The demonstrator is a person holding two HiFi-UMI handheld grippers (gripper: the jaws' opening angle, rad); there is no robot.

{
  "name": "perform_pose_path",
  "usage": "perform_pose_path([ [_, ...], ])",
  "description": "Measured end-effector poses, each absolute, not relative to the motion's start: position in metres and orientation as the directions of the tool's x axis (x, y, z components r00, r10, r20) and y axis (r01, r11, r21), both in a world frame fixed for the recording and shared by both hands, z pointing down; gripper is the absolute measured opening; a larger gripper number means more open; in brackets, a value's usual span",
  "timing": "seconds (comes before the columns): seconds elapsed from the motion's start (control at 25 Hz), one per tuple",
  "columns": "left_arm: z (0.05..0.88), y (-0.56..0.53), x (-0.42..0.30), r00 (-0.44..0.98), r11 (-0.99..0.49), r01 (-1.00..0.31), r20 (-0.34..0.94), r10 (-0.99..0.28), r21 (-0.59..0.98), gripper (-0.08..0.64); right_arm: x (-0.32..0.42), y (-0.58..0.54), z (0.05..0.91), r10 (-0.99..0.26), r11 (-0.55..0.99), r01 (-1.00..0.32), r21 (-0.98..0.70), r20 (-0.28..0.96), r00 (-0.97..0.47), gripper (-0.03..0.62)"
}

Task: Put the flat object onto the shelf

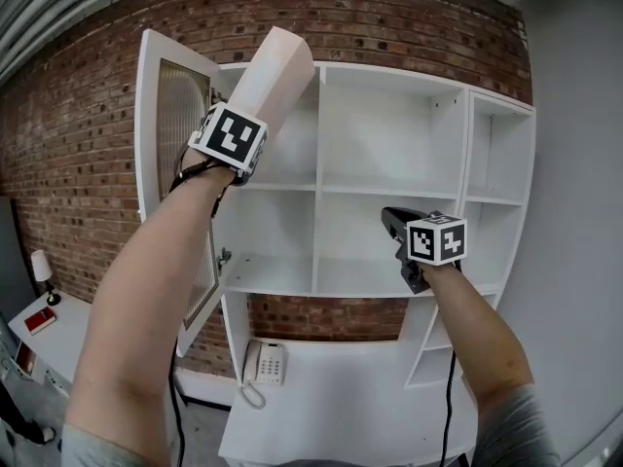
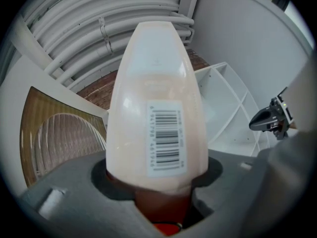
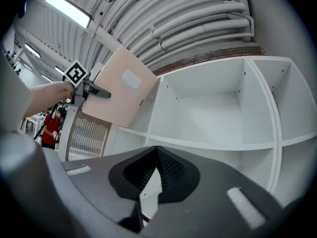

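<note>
A red-brown brick wall (image 1: 389,13) fills the background. Against it stands a tall white shelf unit (image 1: 389,191) with open compartments in rows and a narrower column at its right side. At the unit's left edge a white-framed door with a ribbed glass pane (image 1: 180,115) stands swung open. Below the shelves lies a white worktop (image 1: 331,402), and a white corded telephone (image 1: 265,363) sits at its left end near the wall.

The flat object, a pale peach rectangular board (image 1: 277,76) with a barcode sticker on one face, is held up in the air in front of the upper left compartment, just beside the open door. It is tilted, with its far end leaning up and to the right towards the top of the unit. It lies on no shelf board in any view, and whether its far end touches the unit cannot be told.

The left tongs (image 2: 158,185) pinch the near end of the board, one jaw against each broad face. The forearm is raised high.

The right tongs (image 3: 156,152) are pressed together at the tips with nothing between them. They are held lower, in front of the middle row of compartments and well apart from the board.
</note>
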State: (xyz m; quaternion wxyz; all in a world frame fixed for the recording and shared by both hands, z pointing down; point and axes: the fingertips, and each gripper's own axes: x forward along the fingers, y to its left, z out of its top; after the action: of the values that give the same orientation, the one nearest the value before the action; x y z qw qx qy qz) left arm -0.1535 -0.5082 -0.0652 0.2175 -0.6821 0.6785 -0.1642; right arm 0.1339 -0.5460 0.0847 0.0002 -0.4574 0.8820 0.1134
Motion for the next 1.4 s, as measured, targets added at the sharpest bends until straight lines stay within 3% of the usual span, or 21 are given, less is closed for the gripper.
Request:
perform_pose_path([
  [0.84,-0.058,-0.507,-0.165,-0.008,0.031,-0.815,-0.042,-0.999,-0.578,0.284,0.142,-0.557,0.087,-0.824,0.535,-0.822,0.196,-0.090,-0.559,0.010],
  [1.4,-0.058,-0.541,-0.137,0.082,-0.039,-0.792,-0.041,-0.996,-0.610,0.285,0.144,-0.563,0.083,-0.828,0.530,-0.826,0.193,-0.094,-0.553,0.010],
])
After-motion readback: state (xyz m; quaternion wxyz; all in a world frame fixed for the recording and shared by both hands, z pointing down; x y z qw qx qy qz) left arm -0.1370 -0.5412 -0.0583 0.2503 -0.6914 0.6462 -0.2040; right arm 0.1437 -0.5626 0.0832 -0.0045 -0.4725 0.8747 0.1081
